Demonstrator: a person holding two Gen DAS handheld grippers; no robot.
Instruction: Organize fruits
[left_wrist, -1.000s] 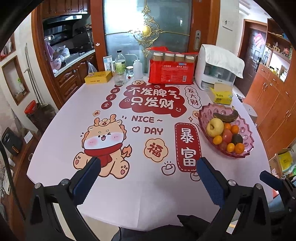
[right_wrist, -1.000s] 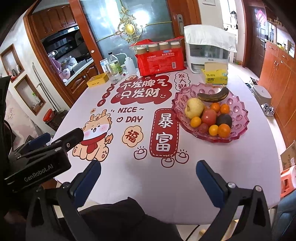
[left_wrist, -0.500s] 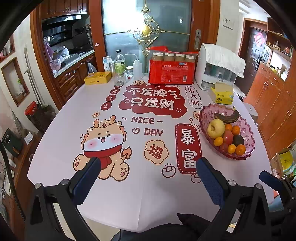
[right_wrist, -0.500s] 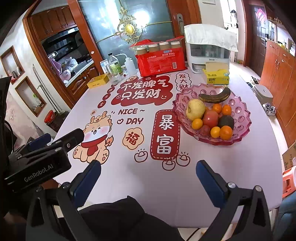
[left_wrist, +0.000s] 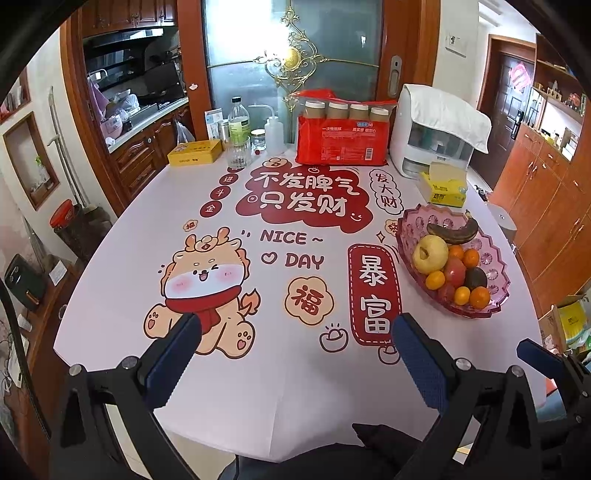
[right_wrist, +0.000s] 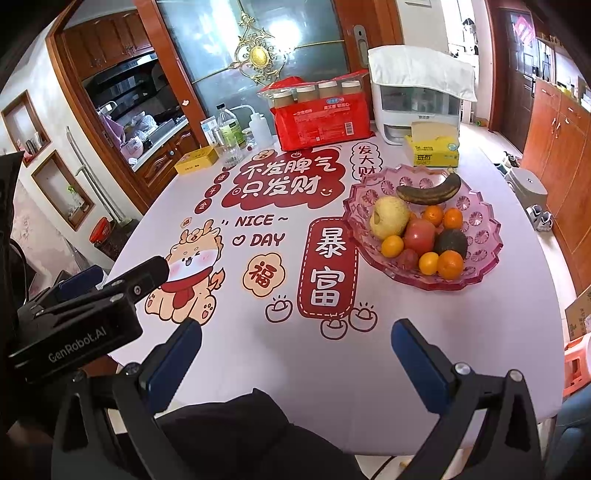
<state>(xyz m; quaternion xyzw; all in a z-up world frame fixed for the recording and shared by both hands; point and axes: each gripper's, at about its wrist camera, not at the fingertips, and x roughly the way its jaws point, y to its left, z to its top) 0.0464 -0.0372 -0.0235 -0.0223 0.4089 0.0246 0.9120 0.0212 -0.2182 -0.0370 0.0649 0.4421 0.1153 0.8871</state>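
A pink glass fruit bowl (left_wrist: 495, 258) (right_wrist: 484, 229) stands on the right side of the table. It holds a yellow apple (left_wrist: 430, 254) (right_wrist: 389, 218), a dark banana (left_wrist: 452, 230) (right_wrist: 430, 192), a red apple (right_wrist: 419, 234), an avocado (right_wrist: 450, 242) and several small oranges (right_wrist: 450, 264). My left gripper (left_wrist: 295, 332) is open over the near table edge, nothing between its fingers. My right gripper (right_wrist: 295, 336) is also open and empty, short of the bowl. The left gripper's body (right_wrist: 74, 314) shows at the left of the right wrist view.
At the far end of the table stand a red pack of cups (left_wrist: 341, 142), a white appliance under a cloth (left_wrist: 436, 136), a yellow tissue box (left_wrist: 445, 186), a yellow tin (left_wrist: 194, 151) and bottles (left_wrist: 238, 133). Wooden cabinets (left_wrist: 546, 192) line the right side.
Both views have edged slightly forward and nearer to the table; the bowl sits a little lower in each view. Both grippers stay open.
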